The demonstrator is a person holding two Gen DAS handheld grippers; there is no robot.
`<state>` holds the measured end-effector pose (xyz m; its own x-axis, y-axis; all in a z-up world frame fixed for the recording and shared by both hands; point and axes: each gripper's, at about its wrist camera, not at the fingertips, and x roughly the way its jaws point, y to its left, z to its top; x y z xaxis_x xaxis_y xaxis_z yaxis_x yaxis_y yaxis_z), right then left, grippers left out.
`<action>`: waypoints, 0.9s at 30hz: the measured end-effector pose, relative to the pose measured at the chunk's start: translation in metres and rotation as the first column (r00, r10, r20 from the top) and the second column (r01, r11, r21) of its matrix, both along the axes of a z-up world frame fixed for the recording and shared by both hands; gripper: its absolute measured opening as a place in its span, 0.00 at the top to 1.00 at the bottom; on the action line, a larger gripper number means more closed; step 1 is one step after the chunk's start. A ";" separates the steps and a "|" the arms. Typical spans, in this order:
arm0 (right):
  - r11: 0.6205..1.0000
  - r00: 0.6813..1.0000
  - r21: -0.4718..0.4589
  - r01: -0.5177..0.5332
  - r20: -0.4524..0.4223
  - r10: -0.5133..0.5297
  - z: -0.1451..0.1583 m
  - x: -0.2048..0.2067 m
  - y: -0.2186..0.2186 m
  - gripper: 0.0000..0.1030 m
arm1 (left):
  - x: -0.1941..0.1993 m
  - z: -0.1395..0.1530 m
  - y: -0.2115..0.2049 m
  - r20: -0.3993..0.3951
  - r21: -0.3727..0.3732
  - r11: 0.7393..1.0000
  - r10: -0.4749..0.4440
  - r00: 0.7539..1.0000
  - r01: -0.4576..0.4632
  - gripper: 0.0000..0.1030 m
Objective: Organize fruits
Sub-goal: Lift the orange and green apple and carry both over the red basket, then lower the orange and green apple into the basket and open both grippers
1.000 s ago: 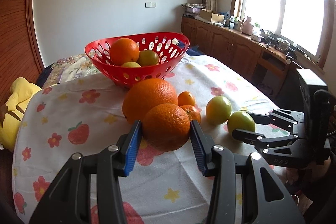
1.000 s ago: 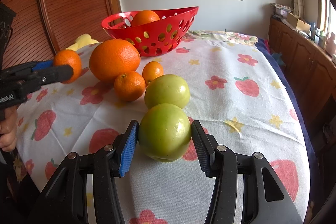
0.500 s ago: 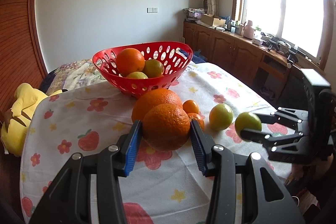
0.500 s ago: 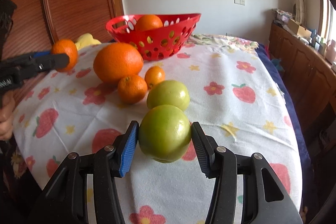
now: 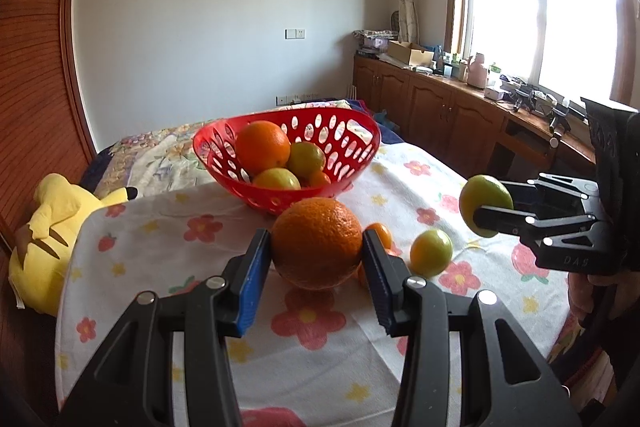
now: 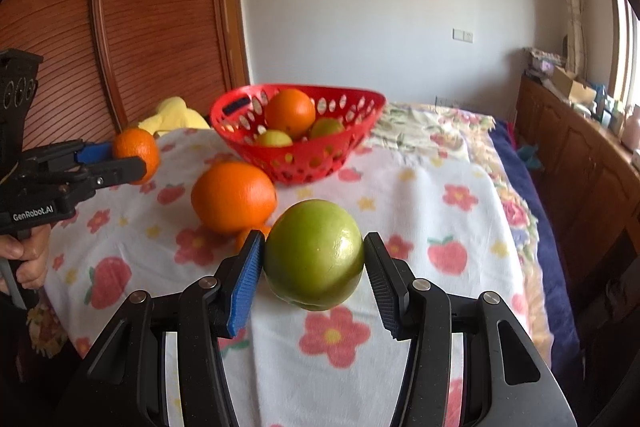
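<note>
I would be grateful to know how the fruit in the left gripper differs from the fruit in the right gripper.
The left gripper holds an orange with dimpled, matte skin; the right gripper holds a green fruit with smooth, glossy skin. Both are round, clamped between the pads and lifted above the table, short of the red basket.

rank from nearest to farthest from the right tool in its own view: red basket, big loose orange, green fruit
1. Green fruit, clamped in the right tool.
2. Big loose orange, on the cloth, ahead and left.
3. Red basket, farther back, centre.
</note>
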<state>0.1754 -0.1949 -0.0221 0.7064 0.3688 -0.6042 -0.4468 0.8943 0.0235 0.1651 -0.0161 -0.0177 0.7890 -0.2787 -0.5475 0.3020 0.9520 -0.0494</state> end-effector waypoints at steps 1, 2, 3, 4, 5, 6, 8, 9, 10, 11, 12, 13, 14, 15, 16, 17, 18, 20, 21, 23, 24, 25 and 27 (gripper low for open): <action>1.000 1.000 0.001 -0.005 0.005 0.005 0.003 0.003 0.002 0.50 | 0.003 0.001 0.001 0.002 0.000 1.000 0.001 1.000 -0.001 0.57; 1.000 1.000 0.003 -0.009 0.007 0.009 0.005 0.007 0.003 0.50 | 0.006 0.001 0.003 0.002 0.001 1.000 0.003 1.000 -0.003 0.57; 1.000 1.000 0.006 -0.012 0.009 0.012 0.007 0.010 0.005 0.50 | 0.010 0.002 0.004 0.004 0.002 1.000 0.005 1.000 -0.005 0.57; 1.000 1.000 0.011 -0.016 0.010 0.016 0.010 0.015 0.006 0.50 | 0.012 0.002 0.005 0.004 0.002 1.000 0.006 1.000 -0.006 0.57; 1.000 1.000 0.014 -0.020 0.011 0.020 0.012 0.020 0.007 0.50 | 0.016 0.002 0.006 0.005 0.001 1.000 0.007 1.000 -0.007 0.57; 1.000 1.000 0.018 -0.025 0.012 0.025 0.014 0.024 0.008 0.50 | 0.019 0.003 0.007 0.004 0.000 1.000 0.009 1.000 -0.009 0.57; 0.999 0.999 0.020 -0.036 0.015 0.036 0.018 0.035 0.013 0.50 | 0.027 0.003 0.009 0.004 0.001 1.000 0.012 1.000 -0.012 0.57; 0.999 0.999 0.017 -0.043 0.019 0.043 0.020 0.042 0.016 0.50 | 0.031 0.004 0.009 0.004 0.002 1.000 0.014 1.000 -0.014 0.57; 0.999 0.999 0.014 -0.048 0.022 0.048 0.021 0.047 0.018 0.50 | 0.037 0.004 0.010 0.004 0.006 1.000 0.016 1.000 -0.016 0.57; 0.999 0.998 0.011 -0.052 0.023 0.052 0.023 0.053 0.021 0.50 | 0.042 0.005 0.011 0.005 0.010 1.000 0.018 1.000 -0.018 0.57; 0.998 0.998 0.007 -0.058 0.025 0.058 0.024 0.060 0.024 0.50 | 0.046 0.005 0.012 0.007 0.014 1.000 0.019 1.000 -0.019 0.57; 0.998 0.998 0.004 -0.064 0.028 0.064 0.026 0.067 0.027 0.50 | 0.050 0.006 0.013 0.008 0.018 1.000 0.020 1.000 -0.020 0.57; 0.998 0.997 0.002 -0.069 0.031 0.069 0.028 0.071 0.029 0.50 | 0.053 0.006 0.015 0.013 0.024 0.999 0.022 1.000 -0.022 0.57; 0.997 0.997 0.001 -0.074 0.033 0.074 0.030 0.077 0.032 0.50 | 0.057 0.007 0.016 0.018 0.029 0.999 0.024 1.000 -0.024 0.57; 0.997 0.996 0.003 -0.081 0.032 0.081 0.031 0.085 0.036 0.50 | 0.060 0.007 0.017 0.020 0.029 0.999 0.025 1.000 -0.025 0.57; 0.996 0.996 0.005 -0.087 0.030 0.087 0.032 0.091 0.039 0.50 | 0.064 0.007 0.019 0.019 0.027 0.999 0.025 1.000 -0.025 0.57; 0.996 0.995 0.005 -0.092 0.029 0.092 0.032 0.096 0.041 0.50 | 0.068 0.008 0.020 0.018 0.028 0.999 0.026 0.999 -0.027 0.57; 0.995 0.994 -0.001 -0.103 0.028 0.103 0.031 0.108 0.048 0.50 | 0.076 0.007 0.021 0.018 0.030 0.999 0.030 0.999 -0.030 0.57; 0.994 0.994 -0.006 -0.108 0.028 0.108 0.031 0.114 0.051 0.50 | 0.080 0.007 0.022 0.017 0.032 0.999 0.032 0.999 -0.033 0.57; 0.992 0.992 -0.022 -0.122 0.027 0.123 0.028 0.125 0.059 0.50 | 0.087 0.005 0.024 0.012 0.034 0.999 0.035 0.999 -0.035 0.57; 0.990 0.990 -0.032 -0.136 0.025 0.136 0.026 0.133 0.066 0.50 | 0.091 0.004 0.024 0.011 0.035 0.999 0.035 0.999 -0.036 0.57; 0.989 0.989 -0.038 -0.144 0.022 0.145 0.024 0.137 0.069 0.50 | 0.094 0.003 0.024 0.008 0.039 0.999 0.034 0.999 -0.034 0.57; 0.985 0.987 -0.058 -0.161 0.006 0.162 0.018 0.149 0.079 0.50 | 0.100 0.001 0.024 0.005 0.045 0.998 0.033 0.999 -0.033 0.57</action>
